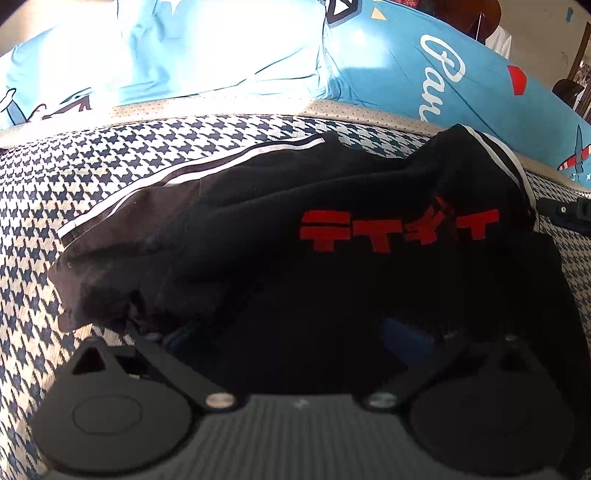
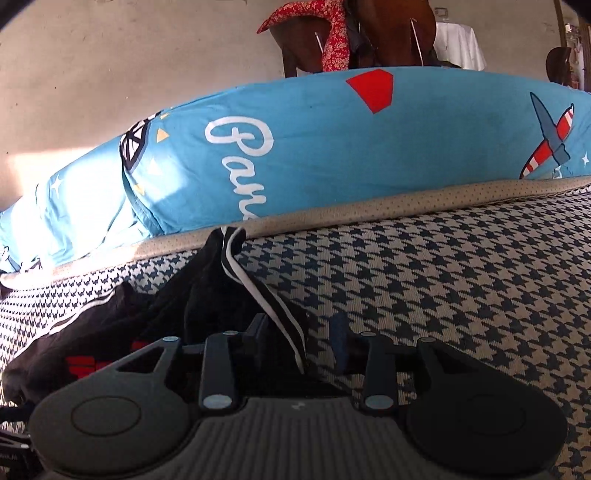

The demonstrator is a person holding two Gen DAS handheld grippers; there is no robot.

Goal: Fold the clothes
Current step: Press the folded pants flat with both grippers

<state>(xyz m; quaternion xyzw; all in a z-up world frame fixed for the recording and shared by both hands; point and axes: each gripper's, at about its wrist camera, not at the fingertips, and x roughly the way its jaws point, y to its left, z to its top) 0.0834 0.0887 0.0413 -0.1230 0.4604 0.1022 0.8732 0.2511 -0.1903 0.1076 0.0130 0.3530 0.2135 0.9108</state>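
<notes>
So there's a black shirt [image 1: 280,236] bunched up on the houndstooth cover [image 1: 55,177], lying close to the cover's far edge where a beige dotted trim [image 1: 236,109] runs. It's got red block lettering [image 1: 399,230] on the front and a white-striped hem [image 1: 177,173] along its far-left side. Not flat at all, lots of folds, one striped end humped up toward the far right.

Left gripper [image 1: 291,332] is low over the near side of the shirt. The cloth covers both fingertips, dark on dark, so I honestly can't tell if the fingers are apart or pinched on fabric.

Right gripper [image 2: 303,343] sits at the shirt's right end. Its jaws are spread wide apart, the left finger [image 2: 258,328] up against the black cloth, the blue-padded right finger [image 2: 340,339] out on bare cover. A striped strip of the hem [image 2: 273,306] runs down between them, not clamped.

Past the trim there's a blue pillow [image 2: 369,147] with white script, a red shape and a plane print. Behind it, a plain wall [image 2: 110,55] and a brown chair [image 2: 391,33] with red floral cloth [image 2: 332,33] draped over it.
</notes>
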